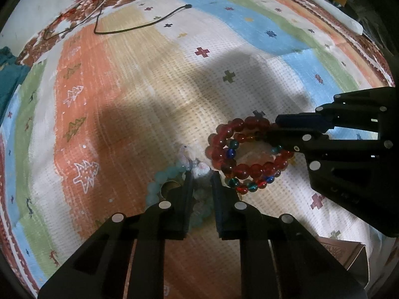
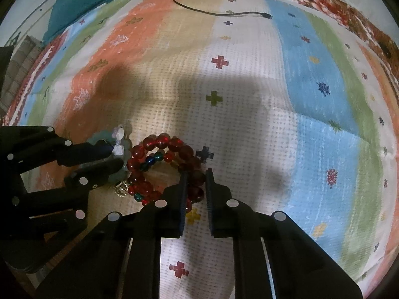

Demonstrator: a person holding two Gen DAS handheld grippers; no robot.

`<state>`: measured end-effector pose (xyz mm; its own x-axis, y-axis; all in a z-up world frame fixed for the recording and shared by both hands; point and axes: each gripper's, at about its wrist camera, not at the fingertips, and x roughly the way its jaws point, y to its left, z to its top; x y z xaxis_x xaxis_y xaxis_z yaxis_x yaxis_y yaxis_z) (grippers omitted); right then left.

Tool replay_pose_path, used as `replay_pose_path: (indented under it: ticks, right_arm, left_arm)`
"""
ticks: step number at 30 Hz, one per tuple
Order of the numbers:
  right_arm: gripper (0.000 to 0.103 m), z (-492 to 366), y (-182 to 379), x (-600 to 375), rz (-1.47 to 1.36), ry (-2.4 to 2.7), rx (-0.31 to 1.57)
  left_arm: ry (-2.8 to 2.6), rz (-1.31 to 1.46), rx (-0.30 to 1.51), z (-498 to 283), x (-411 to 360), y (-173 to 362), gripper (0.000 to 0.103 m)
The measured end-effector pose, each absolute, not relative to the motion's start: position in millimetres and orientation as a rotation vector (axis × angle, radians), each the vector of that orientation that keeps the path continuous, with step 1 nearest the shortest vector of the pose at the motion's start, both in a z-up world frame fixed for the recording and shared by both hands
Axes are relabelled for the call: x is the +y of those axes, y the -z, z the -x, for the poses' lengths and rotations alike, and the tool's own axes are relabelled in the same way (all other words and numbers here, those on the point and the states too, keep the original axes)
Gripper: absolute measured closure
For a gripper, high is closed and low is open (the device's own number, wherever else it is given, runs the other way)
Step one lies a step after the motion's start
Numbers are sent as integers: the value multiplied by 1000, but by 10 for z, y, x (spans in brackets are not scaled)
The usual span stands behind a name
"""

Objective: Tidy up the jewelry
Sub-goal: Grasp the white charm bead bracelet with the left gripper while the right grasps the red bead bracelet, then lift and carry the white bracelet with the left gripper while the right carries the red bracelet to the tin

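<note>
A doubled bracelet of red beads (image 1: 219, 147) with a few blue and green ones lies on the striped cloth (image 1: 174, 79). My right gripper (image 1: 273, 129) comes in from the right and is shut on its far side. In the right wrist view the red beads (image 2: 159, 140) sit pinched between that gripper's (image 2: 195, 172) fingers. A pale teal and white bead bracelet (image 1: 154, 189) with a small metal charm lies just left of the red one. My left gripper (image 1: 201, 174) is shut on its white beads. The left gripper (image 2: 116, 158) also shows in the right wrist view, on the pale bracelet (image 2: 119, 134).
A black cable (image 1: 139, 26) trails over the far part of the cloth. A teal garment (image 2: 82, 2) lies at the far left edge. A brown patterned box (image 1: 349, 251) sits at the near right, and a white stick-like object (image 1: 334, 10) lies at the far right.
</note>
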<state>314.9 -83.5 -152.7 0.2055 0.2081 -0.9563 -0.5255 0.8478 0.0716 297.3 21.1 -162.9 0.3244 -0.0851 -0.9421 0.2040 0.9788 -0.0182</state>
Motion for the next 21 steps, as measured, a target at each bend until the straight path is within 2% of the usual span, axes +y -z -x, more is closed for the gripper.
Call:
replay_pose_path:
  ticks: [21]
  right_arm:
    - [89, -2931, 1207, -853, 311, -509, 1191]
  left_arm:
    - [58, -19, 1150, -2761, 311, 1243, 88]
